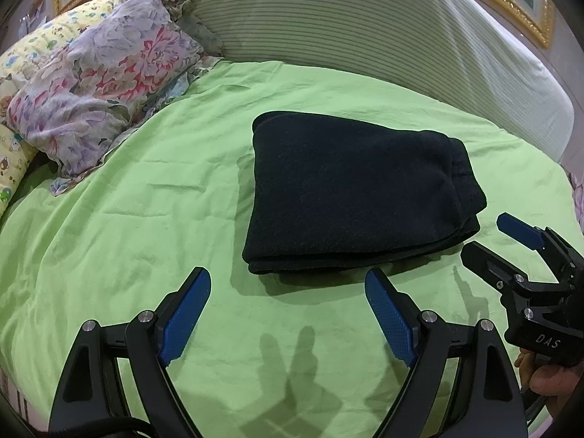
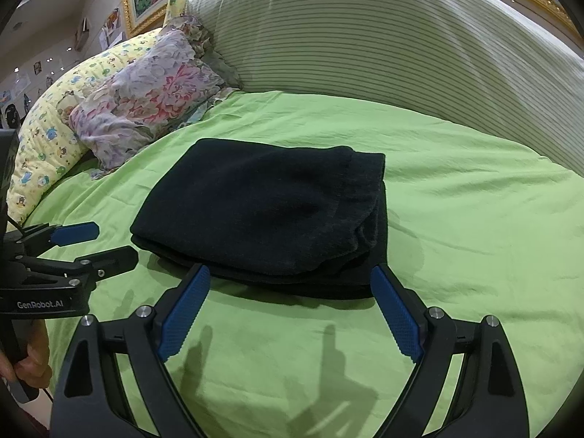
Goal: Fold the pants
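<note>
While the green bed (image 1: 146, 189) is carrying everything, the black pants (image 1: 350, 197) are lying near its middle as a compact stacked rectangle, so folding is looking finished; its long axis is running left to right, loose edges facing right; the left tool (image 1: 288, 310) and right tool (image 2: 290, 308) are hovering spread wide, gripping nothing

Supporting surface: a bed covered by a lightly creased lime-green cotton sheet (image 1: 153, 189) (image 2: 456, 219). Lying flat on it, near the middle: dark navy fleece pants folded into a thick rectangular bundle (image 1: 350, 193) (image 2: 266, 211). At the far left edge rest a crumpled pink-and-lilac floral quilt (image 1: 95, 84) (image 2: 153, 106) and a yellow cartoon-print pillow (image 1: 25, 62) (image 2: 47, 138).
</note>
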A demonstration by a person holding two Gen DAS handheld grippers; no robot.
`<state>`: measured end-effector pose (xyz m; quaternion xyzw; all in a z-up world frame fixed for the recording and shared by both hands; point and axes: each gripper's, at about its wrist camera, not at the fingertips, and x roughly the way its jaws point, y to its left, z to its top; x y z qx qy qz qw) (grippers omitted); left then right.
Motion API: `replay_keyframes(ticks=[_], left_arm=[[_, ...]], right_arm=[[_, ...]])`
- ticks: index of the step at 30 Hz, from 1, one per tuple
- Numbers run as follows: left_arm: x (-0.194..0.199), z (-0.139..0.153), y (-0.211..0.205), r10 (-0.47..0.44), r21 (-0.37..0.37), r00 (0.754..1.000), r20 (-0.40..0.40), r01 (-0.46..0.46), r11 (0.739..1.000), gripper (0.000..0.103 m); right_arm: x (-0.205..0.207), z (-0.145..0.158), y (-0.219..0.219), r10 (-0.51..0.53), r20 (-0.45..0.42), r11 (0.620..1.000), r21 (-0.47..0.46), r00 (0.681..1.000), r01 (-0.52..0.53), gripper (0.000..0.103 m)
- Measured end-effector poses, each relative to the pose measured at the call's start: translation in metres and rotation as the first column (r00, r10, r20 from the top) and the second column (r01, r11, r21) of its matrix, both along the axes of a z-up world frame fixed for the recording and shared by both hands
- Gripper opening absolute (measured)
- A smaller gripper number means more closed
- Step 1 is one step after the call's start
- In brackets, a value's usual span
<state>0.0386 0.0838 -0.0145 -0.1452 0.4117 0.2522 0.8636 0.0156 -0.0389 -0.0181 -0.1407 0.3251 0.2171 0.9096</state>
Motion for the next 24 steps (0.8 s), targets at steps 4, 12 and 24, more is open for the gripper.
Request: replay_keyframes(ticks=[4, 12, 24], left_arm=[[0.0023, -0.0008, 0.0008, 0.000, -0.002, 1.000, -0.001, 0.000, 1.000, 0.087], [0.0049, -0.0011, 0.0033, -0.001, -0.007, 1.000, 0.006, 0.001, 1.000, 0.087], [0.0056, 0.0021, 0.0004, -0.008, 0.003, 1.000, 0.012, 0.008, 1.000, 0.087]], right_arm=[[0.0000, -0.0002, 0.0029, 0.009, 0.002, 1.000, -0.005, 1.000, -0.009, 0.091], [0.0009, -0.0004, 0.0045, 0.010, 0.006, 1.000, -0.012, 1.000, -0.010, 0.093], [0.0004, 0.0005, 0.0041, 0.007, 0.012, 1.000, -0.011, 1.000, -0.007, 0.094]])
